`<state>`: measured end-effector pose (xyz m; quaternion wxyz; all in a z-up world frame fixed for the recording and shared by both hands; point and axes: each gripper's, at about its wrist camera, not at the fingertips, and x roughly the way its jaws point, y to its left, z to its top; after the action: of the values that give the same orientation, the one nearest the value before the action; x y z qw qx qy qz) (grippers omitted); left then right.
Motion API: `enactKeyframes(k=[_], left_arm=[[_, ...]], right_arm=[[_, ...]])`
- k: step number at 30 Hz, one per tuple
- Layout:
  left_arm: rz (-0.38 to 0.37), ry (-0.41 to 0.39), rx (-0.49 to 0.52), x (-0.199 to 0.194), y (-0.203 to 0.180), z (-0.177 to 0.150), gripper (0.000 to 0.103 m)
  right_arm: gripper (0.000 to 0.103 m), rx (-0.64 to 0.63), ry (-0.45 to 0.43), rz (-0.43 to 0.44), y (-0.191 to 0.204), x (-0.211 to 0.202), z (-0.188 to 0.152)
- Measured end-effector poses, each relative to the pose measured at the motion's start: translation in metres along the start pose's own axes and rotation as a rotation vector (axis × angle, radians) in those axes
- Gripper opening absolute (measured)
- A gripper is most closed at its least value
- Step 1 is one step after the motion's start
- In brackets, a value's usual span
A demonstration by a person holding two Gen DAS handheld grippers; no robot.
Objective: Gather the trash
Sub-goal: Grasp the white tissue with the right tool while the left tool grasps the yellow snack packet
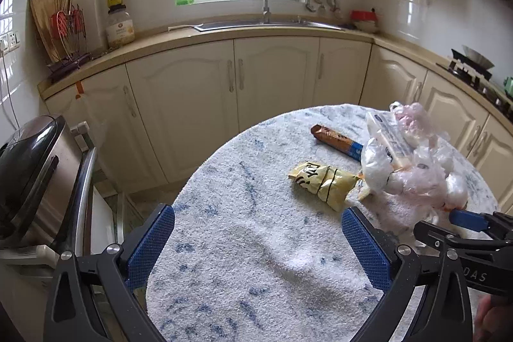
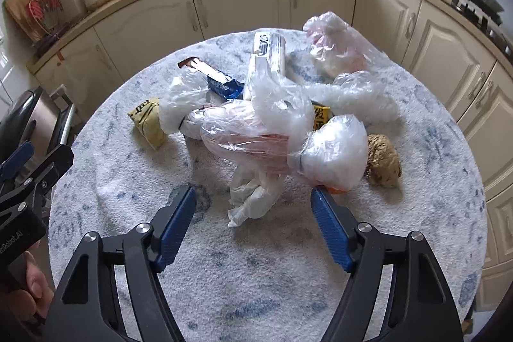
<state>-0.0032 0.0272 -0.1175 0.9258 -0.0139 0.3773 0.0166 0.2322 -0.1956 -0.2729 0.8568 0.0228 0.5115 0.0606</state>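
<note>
A heap of trash lies on a round table with a white-and-blue fuzzy cover (image 2: 256, 284). It includes crumpled clear plastic bags (image 2: 272, 124), a yellow snack wrapper (image 2: 147, 120), a brown-and-blue wrapper (image 2: 218, 79), a white packet (image 2: 269, 53), a brown lump (image 2: 383, 161) and a crumpled white tissue (image 2: 253, 201). My right gripper (image 2: 253, 191) is open, its fingertips either side of the tissue without pressing it. My left gripper (image 1: 258, 213) is open over bare cover (image 1: 256, 278), short of the yellow wrapper (image 1: 323, 181) and the bags (image 1: 413, 162).
A steel bin with a dark lid (image 1: 32, 169) stands left of the table. Cream cabinets (image 1: 192, 104) and a counter with a sink (image 1: 266, 24) run behind it, with a stove (image 1: 471, 69) at the right. A hand (image 2: 29, 287) holds the left gripper.
</note>
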Motion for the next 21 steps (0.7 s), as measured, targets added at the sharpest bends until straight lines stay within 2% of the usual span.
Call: enactKeyframes(k=[4,5,7,9,12,21], left_arm=[[-0.012,0.023,0.022,0.037,-0.005,0.021,0.102],[-0.013,0.029,0.031,0.044,-0.007,0.027,0.102],[-0.018,0.034,0.051,0.061,-0.013,0.035,0.102],[-0.030,0.038,0.067,0.076,-0.018,0.044,0.102],[-0.065,0.056,0.088,0.101,-0.025,0.057,0.102],[-0.084,0.102,0.207,0.181,-0.053,0.100,0.102]], right_arm=[[0.058,-0.007,0.024,0.020,0.001,0.018,0.002],[0.051,-0.007,0.026,0.022,0.000,0.020,0.003],[0.042,-0.014,0.016,0.013,-0.001,0.022,0.003],[0.038,-0.014,0.011,0.021,-0.005,0.021,0.003],[0.036,0.008,0.012,0.057,-0.014,0.018,0.002],[0.036,0.043,-0.008,0.113,-0.028,0.001,-0.003]])
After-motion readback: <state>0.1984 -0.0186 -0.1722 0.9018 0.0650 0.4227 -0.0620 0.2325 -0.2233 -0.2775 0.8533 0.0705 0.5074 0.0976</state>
